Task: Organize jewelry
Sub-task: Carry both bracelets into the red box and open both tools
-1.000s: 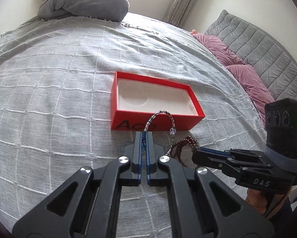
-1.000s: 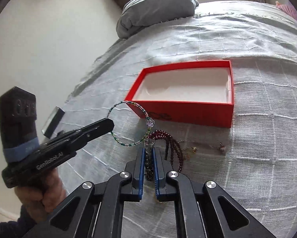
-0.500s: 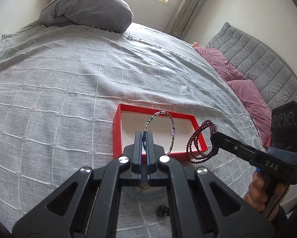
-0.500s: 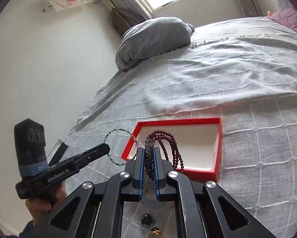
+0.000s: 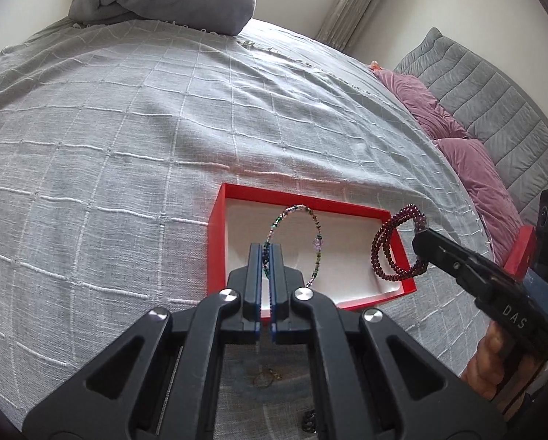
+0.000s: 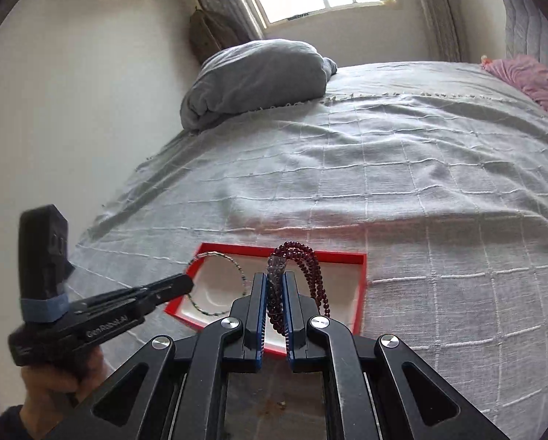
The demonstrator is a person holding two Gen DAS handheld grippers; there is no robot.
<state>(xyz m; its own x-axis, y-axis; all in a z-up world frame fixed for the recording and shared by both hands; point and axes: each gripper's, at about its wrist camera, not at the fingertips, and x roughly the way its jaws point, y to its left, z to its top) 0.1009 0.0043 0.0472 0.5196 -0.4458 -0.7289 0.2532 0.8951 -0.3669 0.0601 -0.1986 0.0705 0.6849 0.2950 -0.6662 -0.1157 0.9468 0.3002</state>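
Grey checked bedspread (image 5: 127, 154), both bracelets now lifted over the red box (image 5: 215, 242)

The left gripper (image 5: 265, 256) is clamped on the thin multicoloured bracelet (image 5: 310, 234), the right gripper (image 6: 274, 286) pinched on the coiled garnet bracelet (image 6: 310, 267); a second ago both hung in front of the box, now they hover above its white tray (release looks next). Readable: "DAS" on the right gripper, "GenRobot.AI" on the left
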